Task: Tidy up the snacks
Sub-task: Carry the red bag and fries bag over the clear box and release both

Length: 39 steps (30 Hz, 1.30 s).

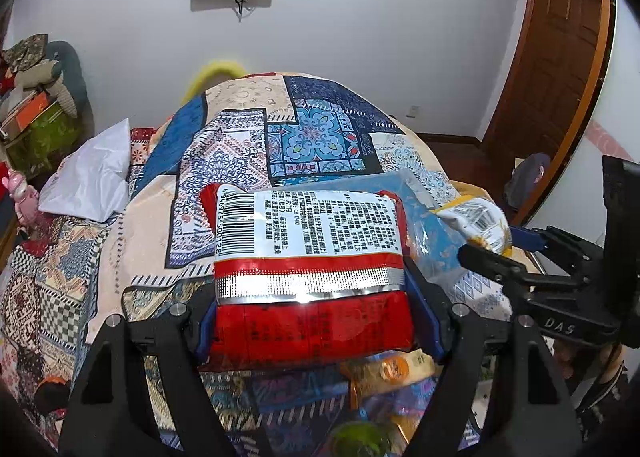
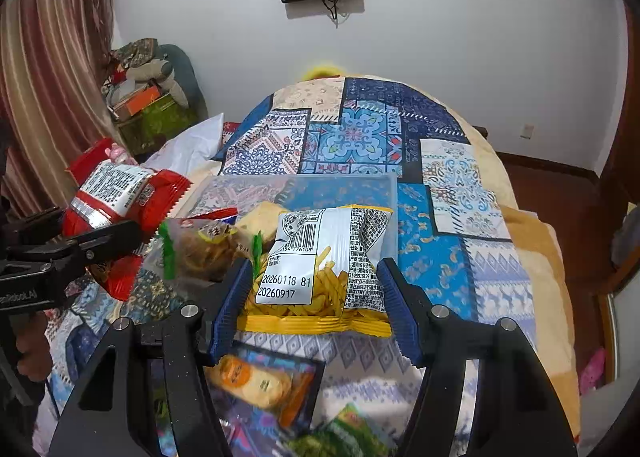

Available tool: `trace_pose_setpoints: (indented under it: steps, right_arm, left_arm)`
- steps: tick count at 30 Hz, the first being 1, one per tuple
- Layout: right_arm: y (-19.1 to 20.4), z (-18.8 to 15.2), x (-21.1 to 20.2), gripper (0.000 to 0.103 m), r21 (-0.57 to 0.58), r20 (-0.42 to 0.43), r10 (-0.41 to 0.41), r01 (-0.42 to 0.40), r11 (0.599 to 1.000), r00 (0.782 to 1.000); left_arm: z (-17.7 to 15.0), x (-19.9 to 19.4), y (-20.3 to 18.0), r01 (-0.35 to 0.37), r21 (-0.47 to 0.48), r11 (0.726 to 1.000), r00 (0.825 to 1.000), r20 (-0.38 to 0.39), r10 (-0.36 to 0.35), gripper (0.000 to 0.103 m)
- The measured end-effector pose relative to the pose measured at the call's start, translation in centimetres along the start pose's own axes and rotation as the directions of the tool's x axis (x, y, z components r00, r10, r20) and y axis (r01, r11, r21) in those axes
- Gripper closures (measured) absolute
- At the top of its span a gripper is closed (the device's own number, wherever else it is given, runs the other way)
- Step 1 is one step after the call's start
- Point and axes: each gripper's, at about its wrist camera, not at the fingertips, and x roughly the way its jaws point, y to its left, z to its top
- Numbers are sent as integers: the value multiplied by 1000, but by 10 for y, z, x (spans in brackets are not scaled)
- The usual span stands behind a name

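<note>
Red foil is what fills the left wrist view: a red snack bag (image 1: 308,277) with a white label and barcode sits squarely between the blue pads of the left gripper (image 1: 316,317), lower middle of the frame. The pads press on both its sides, so the fingers stand fairly wide but clamped on the bag, which is held up off the patchwork quilt (image 1: 240,145).

Over in the right wrist view, the right gripper (image 2: 316,309) has a yellow fries bag (image 2: 320,277) pinched between its blue pads, centre of the frame. It's a narrower grip than the other one, and the bag's yellow crimped edge pokes out toward the camera. You can read date stamps on its white label.

Behind the fries bag there's a clear plastic bin (image 2: 340,185) lying on the quilt, with a brown snack pack (image 2: 208,245) with green ends at its left, near the bin's front edge. Lower in the frame, an orange cracker pack (image 2: 256,377) and a blurry green packet (image 2: 348,429) lie on the quilt under the gripper.

Each gripper shows up in the other's view too: the left one with the red bag is at the left edge of the right wrist view.
</note>
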Motion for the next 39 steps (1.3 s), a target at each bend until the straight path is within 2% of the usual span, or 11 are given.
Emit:
trace_pose_setpoints:
  steps: [14,19,29,34,39]
  right_arm:
    - [-12,18,57,42,-2,-37,-26,26,1000,999]
    - [-15,16,67,42,3,-53,-24,24,1000,998]
    - [-11,14,67,38,-23,-73,-36,35,999,997]
    - [-11,15,54,37,-24,-71,-23,21,999,997]
    - [-10,15,33,34,-27,-51,-25,24,999,998]
  left_arm:
    - [21,70,8,24,-60,998,997,-71,-28,26]
    - [23,82,8,20,-64,998,996,-83,-25,26]
    - [23,84,4,-4,-50,999,995,-102,-1,21]
    - [25,70,6,10,-75,997,995,-96,-17,19]
    - [26,47,0,2,-53,999,997,-71,-6,19]
